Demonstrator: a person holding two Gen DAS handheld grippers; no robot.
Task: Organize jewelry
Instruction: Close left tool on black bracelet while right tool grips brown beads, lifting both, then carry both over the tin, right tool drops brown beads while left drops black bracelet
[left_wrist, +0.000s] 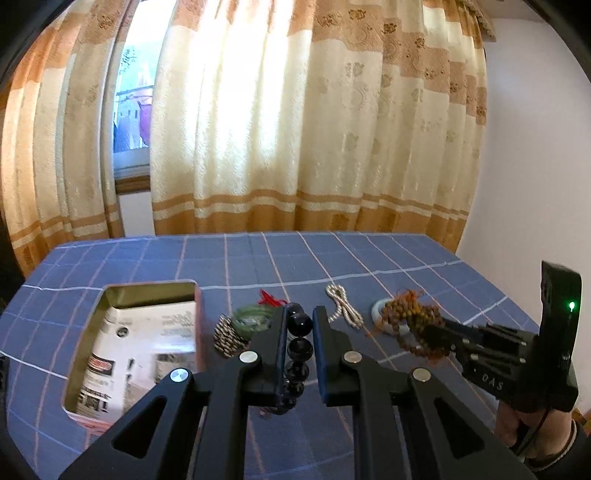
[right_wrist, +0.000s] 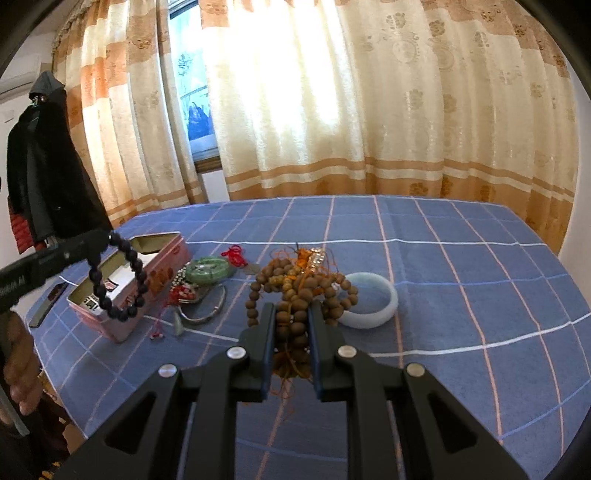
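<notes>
My left gripper (left_wrist: 300, 314) is shut on a black bead bracelet (left_wrist: 298, 350) and holds it above the table; in the right wrist view the bracelet (right_wrist: 122, 280) hangs over the open pink tin (right_wrist: 162, 266). My right gripper (right_wrist: 291, 308) is shut on a bundle of brown wooden beads (right_wrist: 295, 291) with orange cord, lifted above the cloth. In the left wrist view the right gripper (left_wrist: 439, 326) holds the brown beads (left_wrist: 413, 317) at the right. The tin (left_wrist: 110, 295) lies at the left with papers inside.
On the blue checked tablecloth (right_wrist: 461, 277) lie a pale jade bangle (right_wrist: 384, 295), a green bangle (right_wrist: 208, 269), a red cord (right_wrist: 234, 254), a silver bangle (right_wrist: 207, 314), a small metal bracelet (left_wrist: 225, 334) and a pearl strand (left_wrist: 345, 306). Curtains hang behind. A phone (right_wrist: 48, 302) lies left of the tin.
</notes>
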